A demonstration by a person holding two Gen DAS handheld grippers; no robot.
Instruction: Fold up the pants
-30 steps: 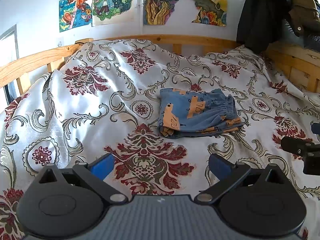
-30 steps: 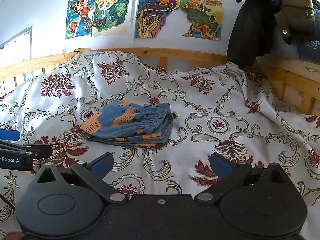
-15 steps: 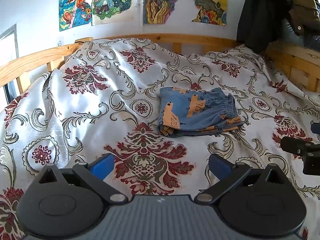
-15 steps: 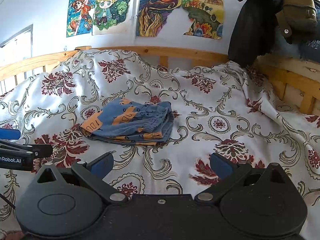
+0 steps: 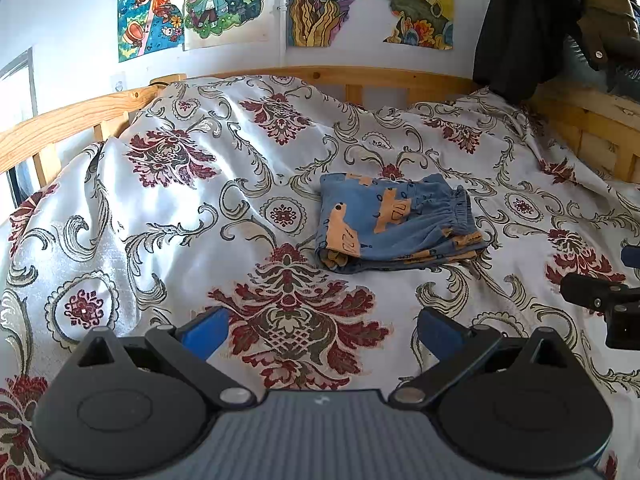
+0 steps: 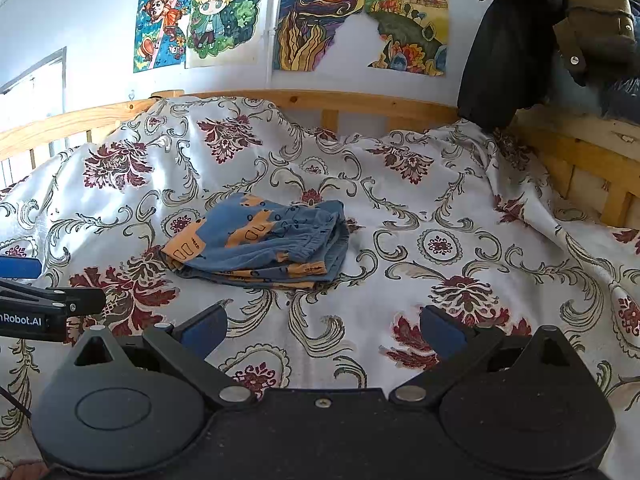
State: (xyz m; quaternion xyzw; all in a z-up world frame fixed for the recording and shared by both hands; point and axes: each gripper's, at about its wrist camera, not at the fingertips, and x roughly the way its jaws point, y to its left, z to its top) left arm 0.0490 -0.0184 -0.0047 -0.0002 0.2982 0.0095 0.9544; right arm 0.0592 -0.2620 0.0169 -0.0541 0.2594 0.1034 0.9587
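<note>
Floral bedspread (image 5: 168, 216) holds folded pants (image 5: 394, 224), underside layers hidden.

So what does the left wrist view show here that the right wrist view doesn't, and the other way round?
Only the left wrist view shows the left gripper from behind, fingers spread and empty, with part of the right gripper at its right edge. Only the right wrist view shows the right gripper from behind, likewise open and empty, with a finger of the left gripper at its left edge. Both show the folded pants lying on the floral bedspread, untouched, plus the wooden bed rail, wall posters and dark hanging clothes.
</note>
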